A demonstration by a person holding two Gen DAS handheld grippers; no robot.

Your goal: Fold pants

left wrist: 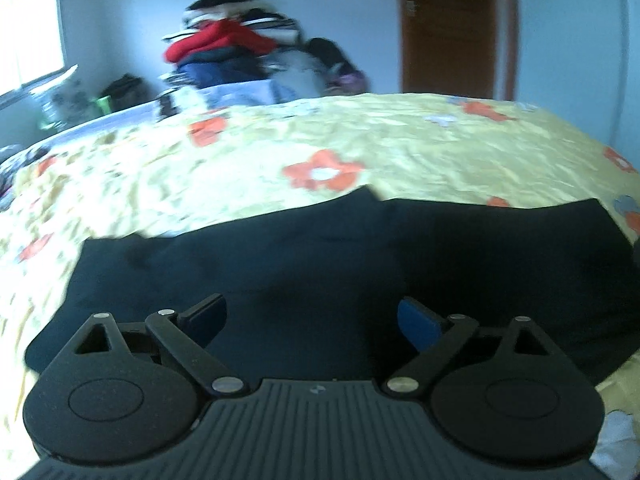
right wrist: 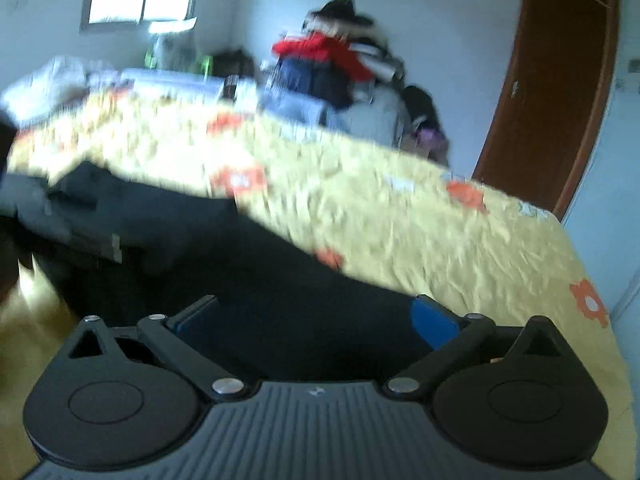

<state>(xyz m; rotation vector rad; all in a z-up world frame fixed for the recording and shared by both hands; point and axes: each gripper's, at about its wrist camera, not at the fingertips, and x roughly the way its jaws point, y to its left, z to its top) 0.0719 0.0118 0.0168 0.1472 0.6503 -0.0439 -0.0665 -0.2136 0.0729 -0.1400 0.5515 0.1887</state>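
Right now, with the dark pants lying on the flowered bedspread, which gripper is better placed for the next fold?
Probably left. The left gripper is open, squarely over the flat pants, whose far edge shows clearly. The right gripper, also open, sits near the pants' edge beside the bedspread, its view blurred.

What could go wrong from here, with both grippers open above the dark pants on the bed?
1. The pants lie free: neither the left gripper nor the right gripper has cloth between its open jaws, so a fold may slacken.
2. The far edge of the pants looks uneven in the left wrist view, so the next fold could come out skewed.
3. The yellow flowered bedspread is wrinkled; a low pinch might catch it along with the pants.
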